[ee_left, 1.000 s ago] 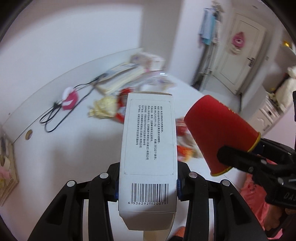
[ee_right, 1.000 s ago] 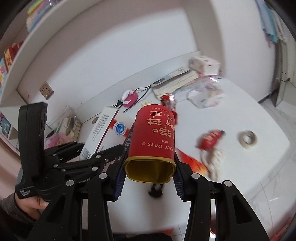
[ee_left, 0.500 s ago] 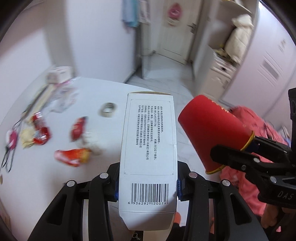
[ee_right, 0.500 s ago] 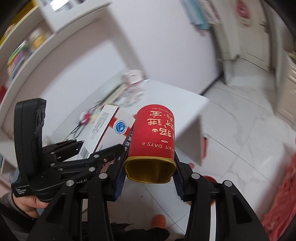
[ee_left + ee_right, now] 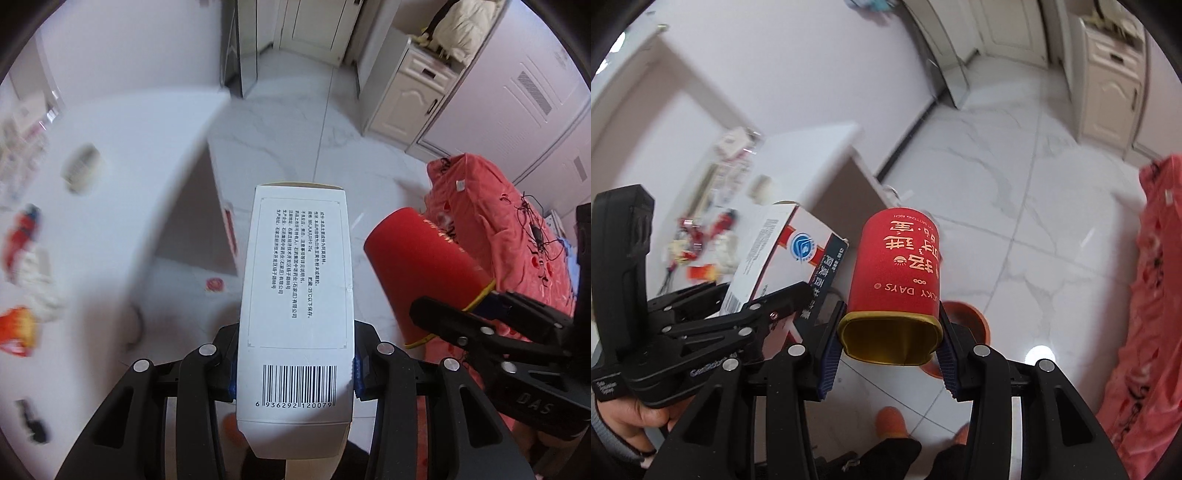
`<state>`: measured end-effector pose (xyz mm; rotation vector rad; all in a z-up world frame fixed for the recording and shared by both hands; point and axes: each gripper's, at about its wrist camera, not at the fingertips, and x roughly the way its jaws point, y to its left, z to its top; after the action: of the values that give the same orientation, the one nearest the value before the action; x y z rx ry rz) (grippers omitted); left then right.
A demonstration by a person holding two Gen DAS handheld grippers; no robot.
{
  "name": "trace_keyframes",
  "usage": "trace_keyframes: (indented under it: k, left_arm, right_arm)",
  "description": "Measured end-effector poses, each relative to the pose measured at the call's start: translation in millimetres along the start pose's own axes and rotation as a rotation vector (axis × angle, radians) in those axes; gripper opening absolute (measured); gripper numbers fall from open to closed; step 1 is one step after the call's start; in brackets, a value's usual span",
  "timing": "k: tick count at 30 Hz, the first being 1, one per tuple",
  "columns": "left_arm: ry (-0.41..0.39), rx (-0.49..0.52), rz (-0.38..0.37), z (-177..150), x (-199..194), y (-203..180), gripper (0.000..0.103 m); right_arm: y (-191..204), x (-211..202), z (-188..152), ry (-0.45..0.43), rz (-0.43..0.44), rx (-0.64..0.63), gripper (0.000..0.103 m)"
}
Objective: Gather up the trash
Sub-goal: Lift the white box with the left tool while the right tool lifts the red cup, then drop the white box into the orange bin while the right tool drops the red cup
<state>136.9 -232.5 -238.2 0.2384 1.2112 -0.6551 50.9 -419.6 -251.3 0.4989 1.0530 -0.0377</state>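
Note:
My left gripper (image 5: 293,369) is shut on a white cardboard box (image 5: 297,288) with black print and a barcode, held out over the floor. My right gripper (image 5: 889,347) is shut on a red paper cup (image 5: 895,266) with gold lettering, its rim squeezed between the blue pads. The cup also shows in the left wrist view (image 5: 424,273), and the box in the right wrist view (image 5: 775,251), to the cup's left. A round orange bin (image 5: 964,314) sits on the floor just behind and below the cup, mostly hidden.
The white table (image 5: 122,155) lies to the left with blurred wrappers (image 5: 18,325), crumpled paper and a tape roll (image 5: 79,168) on it. A red bedspread (image 5: 498,221) is at right. White marble floor (image 5: 1015,184), cabinets and a door lie ahead.
Both grippers have swung right, away from the table and out over the floor, with the box and cup still held. The table has slid to the left of both views.

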Motion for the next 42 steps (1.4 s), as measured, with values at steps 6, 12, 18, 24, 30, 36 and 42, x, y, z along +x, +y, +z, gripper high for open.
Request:
trace_keyframes:
  k: [6, 12, 18, 24, 30, 36, 42]
  left_arm:
    - [0.115, -0.028, -0.006, -7.7, 79.4, 6.4, 0.044]
    - [0.195, -0.048, -0.030, -15.9, 145.5, 19.7, 0.043]
    - [0.227, 0.007, -0.012, -18.4, 179.3, 17.4, 0.046]
    - [0.235, 0.002, 0.010, -19.8, 188.2, 25.4, 0.057]
    - [0.226, -0.001, 0.033, -22.0, 175.3, 41.6, 0.057]
    - [0.238, -0.001, 0.058, -25.6, 179.4, 49.6, 0.057]
    - [0.251, -0.026, 0.062, -28.6, 183.9, 56.4, 0.057]
  right_arm:
    - [-41.8, 81.2, -10.1, 0.082, -0.044, 0.092, 0.046]
    - [-75.0, 151.7, -33.2, 0.162, -0.062, 0.152, 0.046]
    - [-88.7, 189.5, -44.5, 0.200, -0.073, 0.162, 0.046]
    - [-88.8, 209.4, -42.9, 0.225, -0.083, 0.161, 0.047]
    - [-79.0, 225.1, -42.7, 0.254, -0.076, 0.134, 0.052]
    - [-65.1, 248.0, -45.3, 0.292, -0.083, 0.094, 0.063]
    - [-60.4, 258.1, -45.9, 0.304, -0.098, 0.089, 0.068]
